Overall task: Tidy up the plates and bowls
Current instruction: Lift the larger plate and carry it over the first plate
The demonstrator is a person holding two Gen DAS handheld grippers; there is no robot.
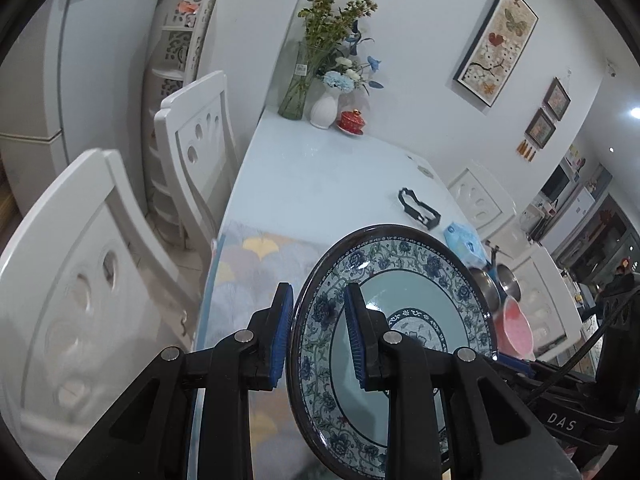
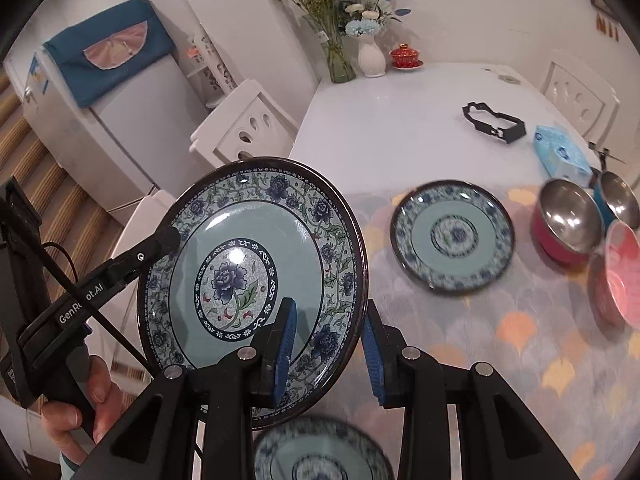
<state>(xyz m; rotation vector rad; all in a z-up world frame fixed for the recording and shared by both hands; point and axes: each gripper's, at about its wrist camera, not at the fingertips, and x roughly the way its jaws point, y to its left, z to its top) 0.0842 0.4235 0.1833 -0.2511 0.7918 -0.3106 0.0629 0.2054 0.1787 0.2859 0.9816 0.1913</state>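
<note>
The left claw (image 1: pixel 318 334) pinches the big plate's (image 2: pixel 248 280) left rim. The right claw (image 2: pixel 330 354) pinches its right rim, so the plate hangs tilted in the air between the two claws. Right below the right claw lies a second plate (image 2: pixel 320 456). Past it, to the right, sits a small plate (image 2: pixel 452 236), then the bowls (image 2: pixel 568 218). If one claw pulls away or lets go, I think the big plate could slip and crack on the plate below.

Left claw (image 1: pixel 318 334) and right claw (image 2: pixel 328 350) both clamped on plate rim, angled downward.
</note>
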